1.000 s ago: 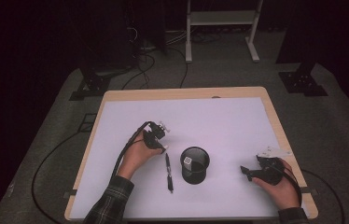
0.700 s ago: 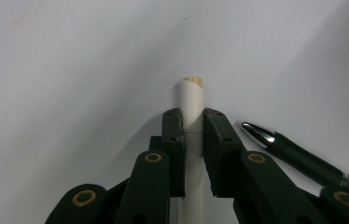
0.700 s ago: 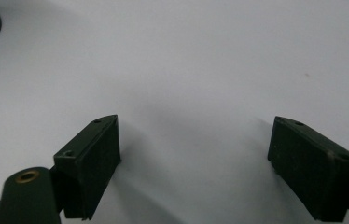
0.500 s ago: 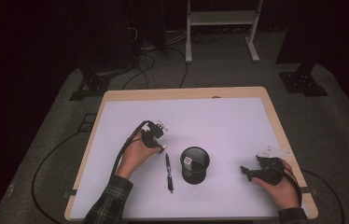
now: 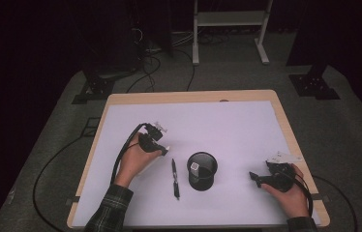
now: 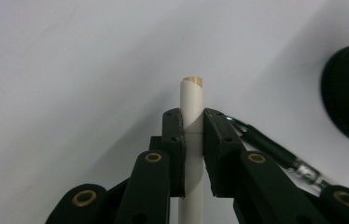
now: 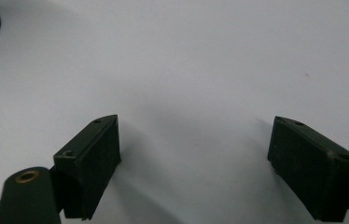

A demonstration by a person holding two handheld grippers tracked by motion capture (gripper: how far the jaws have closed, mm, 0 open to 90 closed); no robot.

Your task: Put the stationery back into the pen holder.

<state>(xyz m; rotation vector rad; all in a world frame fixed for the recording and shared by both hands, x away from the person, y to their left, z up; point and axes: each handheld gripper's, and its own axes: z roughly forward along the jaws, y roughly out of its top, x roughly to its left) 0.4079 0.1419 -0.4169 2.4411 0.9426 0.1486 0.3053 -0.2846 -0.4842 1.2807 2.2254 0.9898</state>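
Against the frame one second back, the left gripper [image 5: 162, 149] sits slightly higher and further left in the high view, and the white stick [image 5: 156, 160] has left the spot beside the black pen [image 5: 174, 178], which lies unmoved at lower centre on the desk [image 5: 227, 121]. The left fingers [image 6: 172, 140] have narrowed a little over that second and now clamp the stick from both sides. Right gripper [image 5: 254, 178] unchanged at lower right, resting in the hand.

Held thing: a slim white cylinder, matte, with a faint spiral seam near its top and a tan, flat end face [image 6: 192, 81]. In the left gripper view it stands straight up the middle of the frame, the end projecting above the fingertips, the rest running down between the fingers and out at the bottom edge. It is just left of the pen.

Black mesh cup [image 5: 202, 170] stands right of the pen, centre of the high view; its edge shows at right in the left gripper view.

Right fingers [image 7: 91, 158] wide apart, bare desk between them.
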